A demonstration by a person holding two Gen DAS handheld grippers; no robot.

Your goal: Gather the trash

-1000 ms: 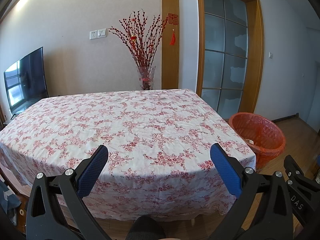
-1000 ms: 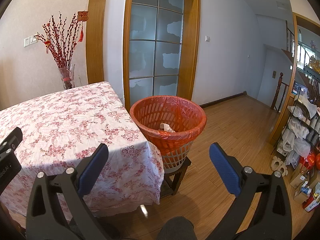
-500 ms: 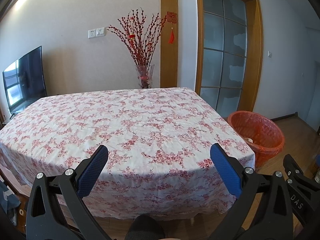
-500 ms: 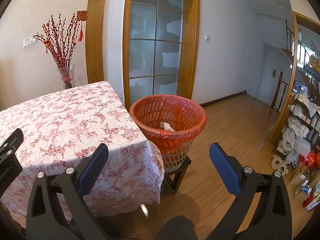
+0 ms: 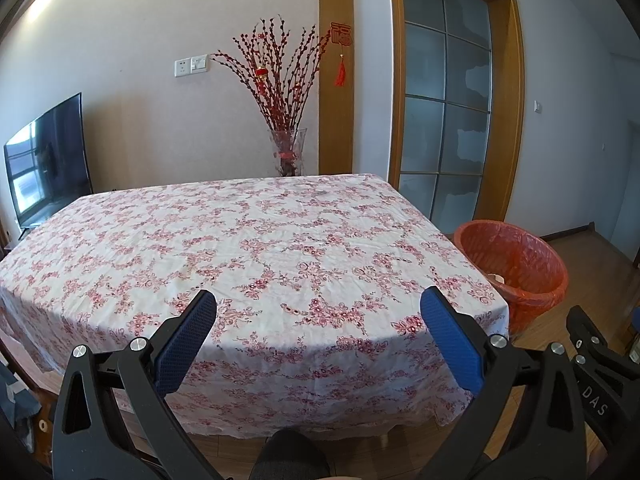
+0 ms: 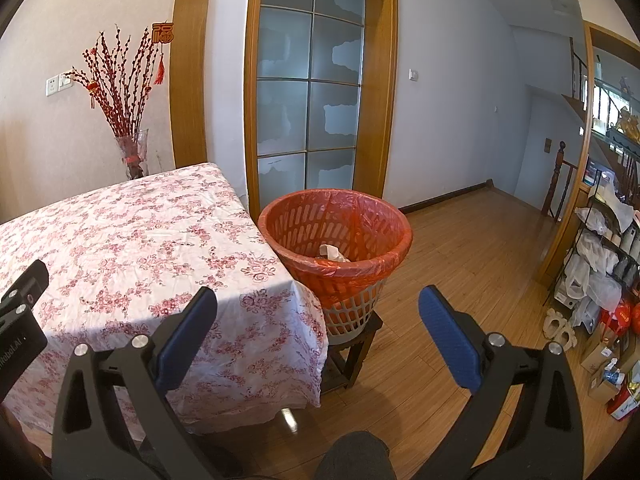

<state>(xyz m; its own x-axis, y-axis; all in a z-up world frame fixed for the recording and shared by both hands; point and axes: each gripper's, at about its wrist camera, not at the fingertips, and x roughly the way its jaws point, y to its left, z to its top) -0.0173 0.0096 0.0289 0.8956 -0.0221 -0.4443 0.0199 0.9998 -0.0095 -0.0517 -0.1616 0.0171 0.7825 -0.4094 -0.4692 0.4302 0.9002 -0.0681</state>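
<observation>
While both tongs, left gripper and right gripper, are gaping wide and empty, a crumpled tissue is lying in the slatted, plastic-lined basket at 12 o'clock.

Glossy plastic bin liner, cloth tablecloth

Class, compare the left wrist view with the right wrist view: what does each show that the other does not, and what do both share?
Only the left wrist view shows the television. Only the right wrist view shows the crumpled paper inside the bin, the stool under it, and the cluttered shelves. Both share the floral tablecloth, the orange-lined bin, the vase of red branches, and an open, empty tool: left tool, right tool.
</observation>
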